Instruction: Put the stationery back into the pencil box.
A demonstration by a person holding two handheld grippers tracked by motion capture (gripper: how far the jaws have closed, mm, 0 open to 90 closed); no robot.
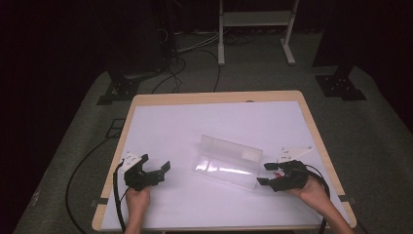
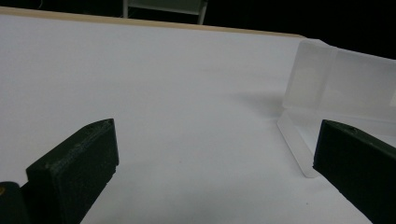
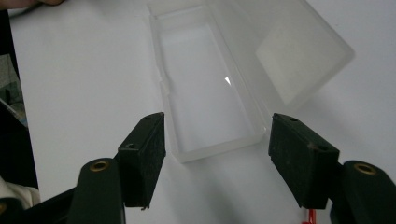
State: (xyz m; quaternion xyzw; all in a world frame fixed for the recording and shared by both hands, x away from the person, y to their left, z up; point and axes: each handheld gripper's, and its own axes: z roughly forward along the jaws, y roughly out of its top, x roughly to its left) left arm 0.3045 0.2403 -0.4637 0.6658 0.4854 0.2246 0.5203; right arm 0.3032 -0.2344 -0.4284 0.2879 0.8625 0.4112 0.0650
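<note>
- the box (image 1: 228, 162) is a clear frosted plastic case, long and narrow, sitting open near the middle of the high view, a bit right of centre and low on the white table (image 1: 195, 122)
- its lid (image 1: 234, 147) stands up along the far side of the tray, hinged on the long edge, and the tray looks empty
- left gripper (image 1: 155, 171) is at lower left of the high view, jaws spread wide, nothing between them, well clear of the box
- right gripper (image 1: 267, 173) is at lower right, jaws also spread, tips just beside the box's right end but not touching it
- right gripper view looks straight down the tray's length: the box (image 3: 210, 88) runs from the middle to the top of frame, lid (image 3: 299, 56) tilted off to the upper right, and you can see a small latch tab on the left rim
- left gripper view catches the box (image 2: 336, 88) end-on at the right edge, lid upright, with the table's wooden edge along the top
</note>
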